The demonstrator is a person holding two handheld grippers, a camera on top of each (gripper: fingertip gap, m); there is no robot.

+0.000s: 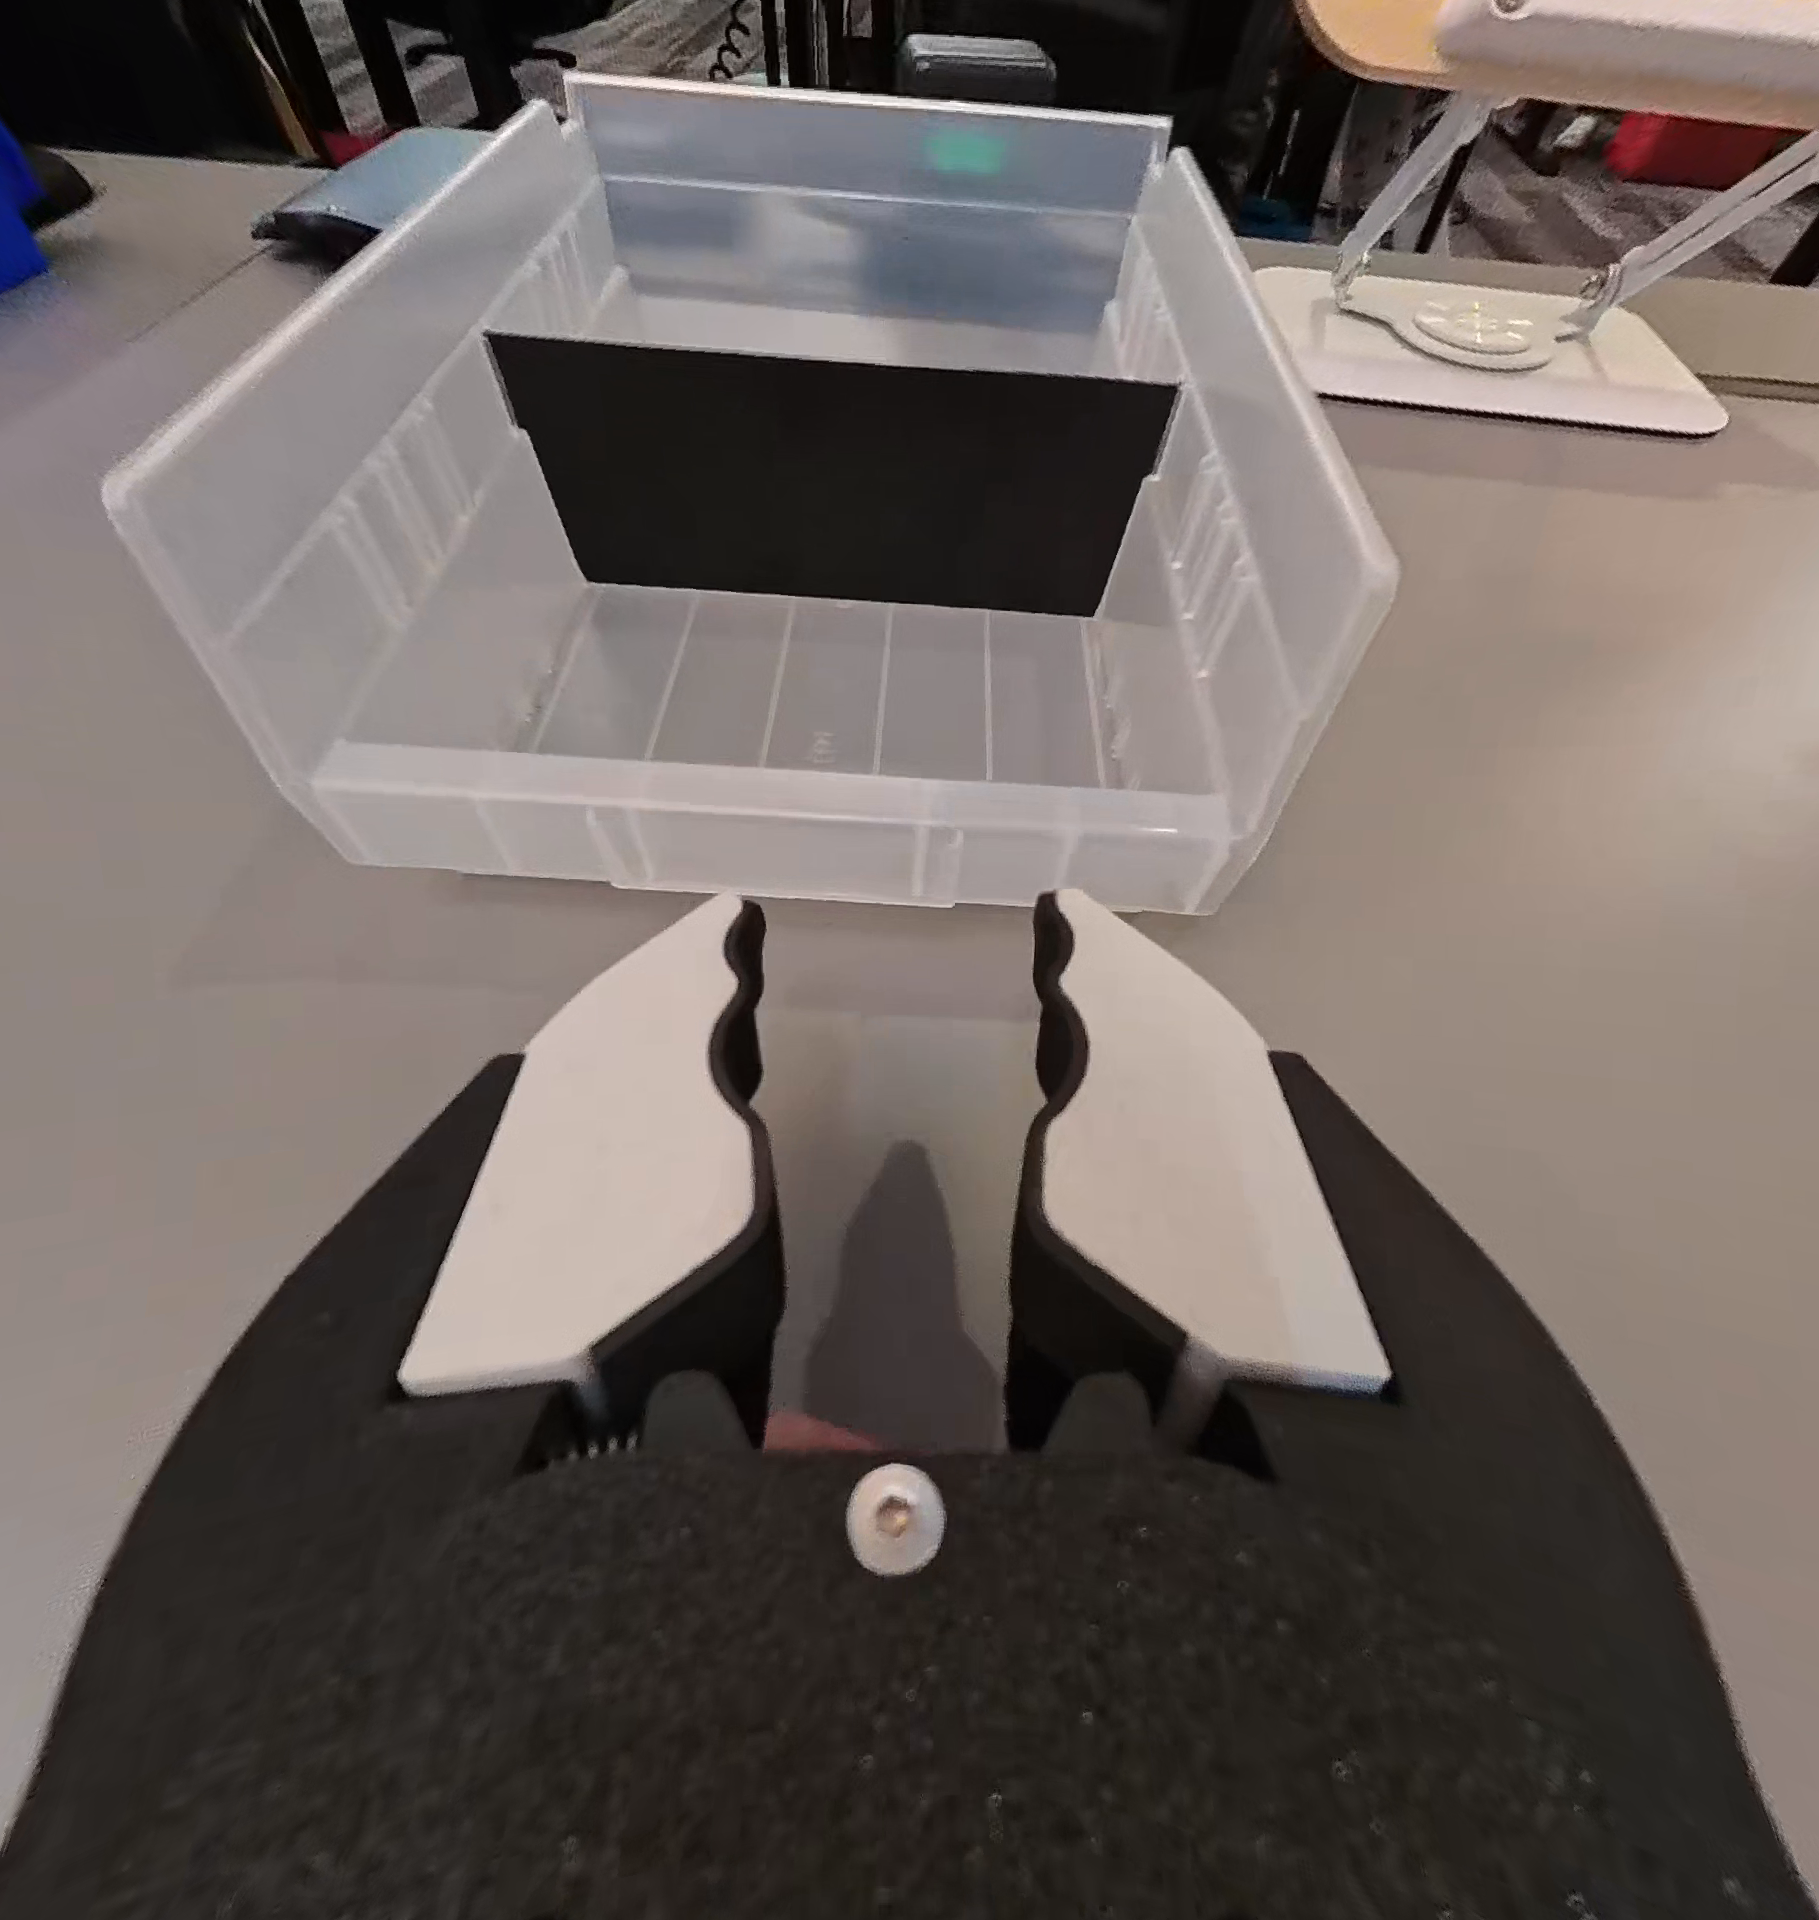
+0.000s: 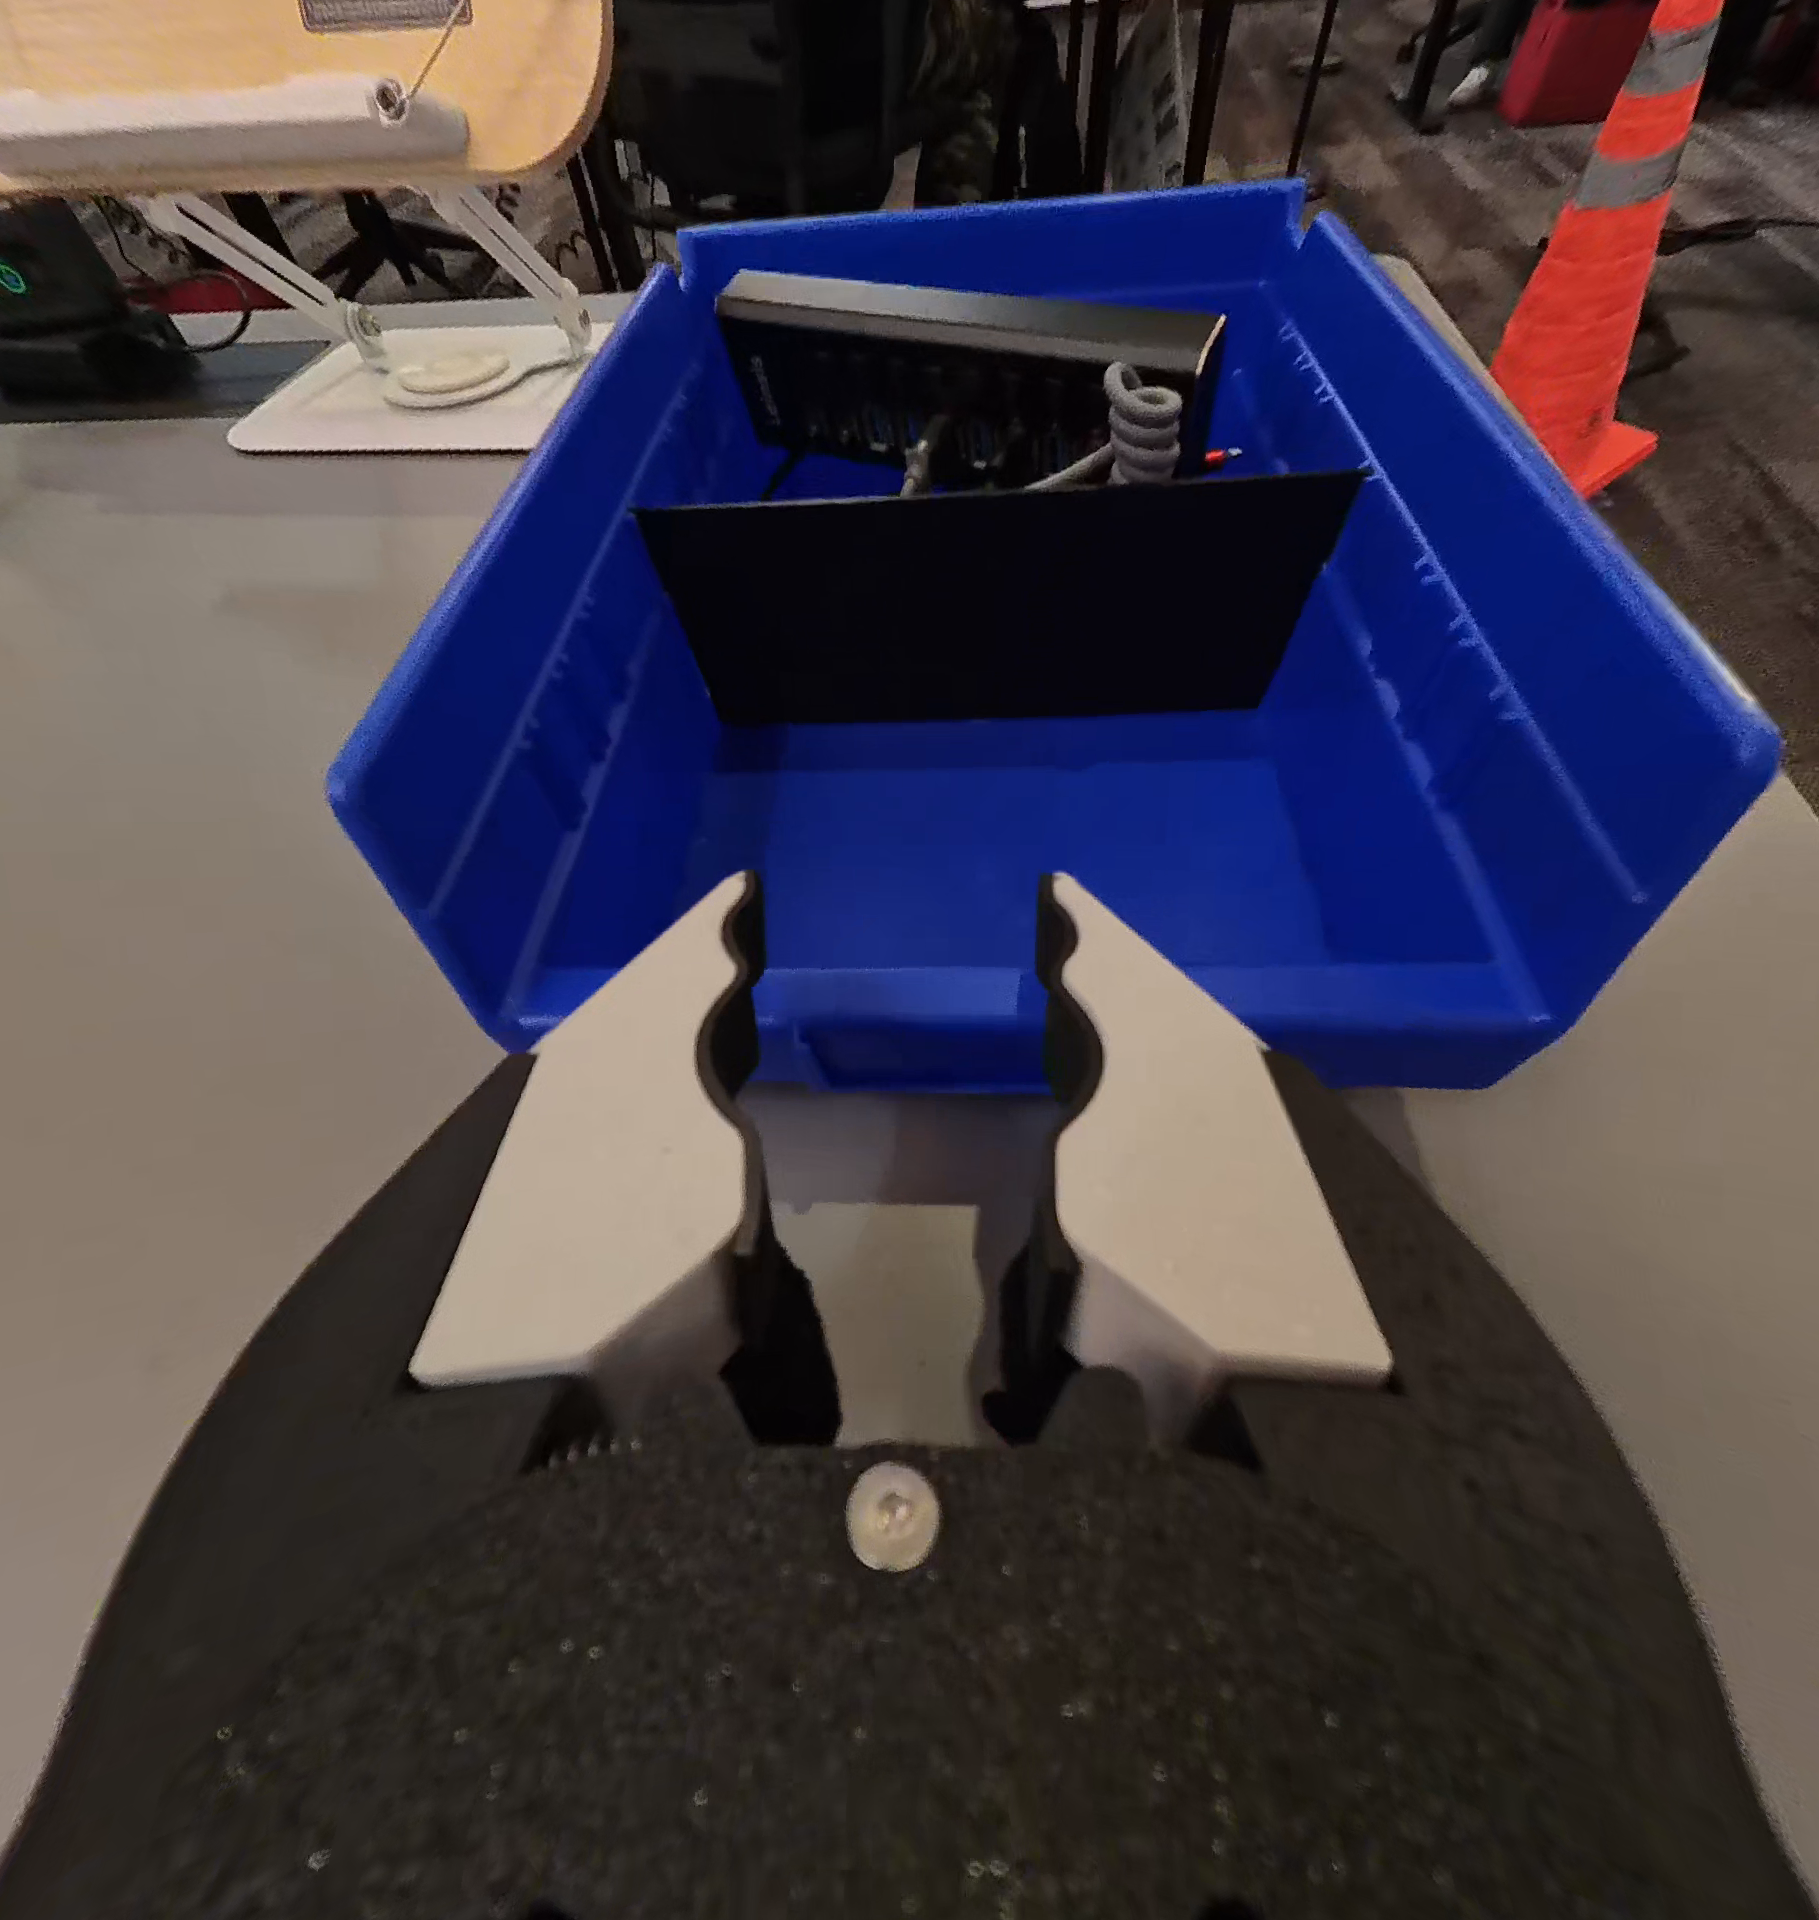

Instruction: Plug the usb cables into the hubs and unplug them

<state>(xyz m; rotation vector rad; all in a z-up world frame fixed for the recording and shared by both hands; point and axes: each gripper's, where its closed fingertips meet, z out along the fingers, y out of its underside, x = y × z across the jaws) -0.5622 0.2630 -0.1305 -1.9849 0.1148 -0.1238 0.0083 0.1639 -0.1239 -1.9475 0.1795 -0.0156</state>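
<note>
Left wrist view: my left hand-held gripper (image 1: 894,914), white fingers with wavy black pads, stands spread and holds nothing. Directly ahead, just beyond the fingertips, sits a translucent plastic bin (image 1: 240,540) with ribbed walls on the grey tabletop (image 1: 157,935). A flat black divider (image 1: 843,468) crosses it. I see no hub or cable in this view; the far compartment is partly hidden.

Right wrist view: my right hand-held gripper (image 2: 900,894) is likewise spread, empty, its tips over the near edge of a glossy blue bin (image 2: 469,727). Beyond a dark divider (image 2: 988,592), well ahead, a black usb hub (image 2: 967,332) leans tilted against the far wall, a grey coiled cable (image 2: 1139,421) beside it. Its ports are blurred; lower parts are hidden.
</note>
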